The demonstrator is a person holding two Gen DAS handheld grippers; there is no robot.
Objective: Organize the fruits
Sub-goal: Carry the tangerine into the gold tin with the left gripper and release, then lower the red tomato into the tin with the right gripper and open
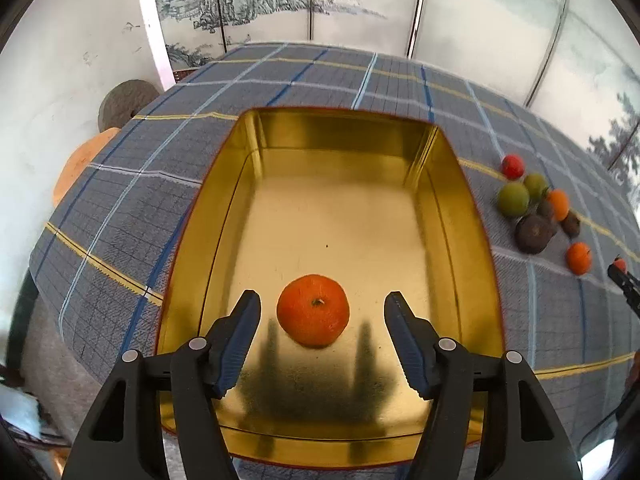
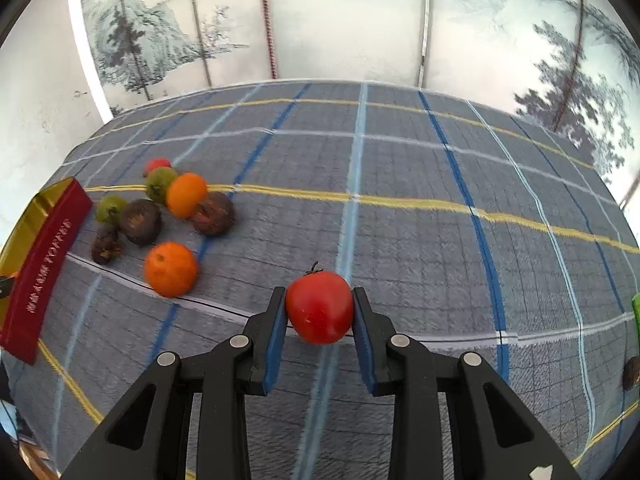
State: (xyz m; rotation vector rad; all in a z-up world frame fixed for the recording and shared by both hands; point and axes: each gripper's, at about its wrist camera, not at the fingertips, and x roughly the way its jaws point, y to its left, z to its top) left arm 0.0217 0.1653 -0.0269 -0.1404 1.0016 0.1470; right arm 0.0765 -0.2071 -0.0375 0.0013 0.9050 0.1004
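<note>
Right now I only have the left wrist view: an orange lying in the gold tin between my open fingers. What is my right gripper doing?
Observer: The right gripper is shut on a red tomato, both pads against its sides.
Operator: Is the tomato clear of the other fruit?
Observer: Yes. The nearest piece, an orange, sits apart on the cloth, toward the tin.
Operator: Anything on the far right side?
Observer: A green object and a dark one show at the edge; I cannot tell what they are.

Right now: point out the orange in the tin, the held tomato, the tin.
orange (image 1: pixel 313 310), left wrist view, top near stem.
tomato (image 2: pixel 320 307), right wrist view, front skin.
tin (image 1: pixel 344 124), left wrist view, far inner wall.
</note>
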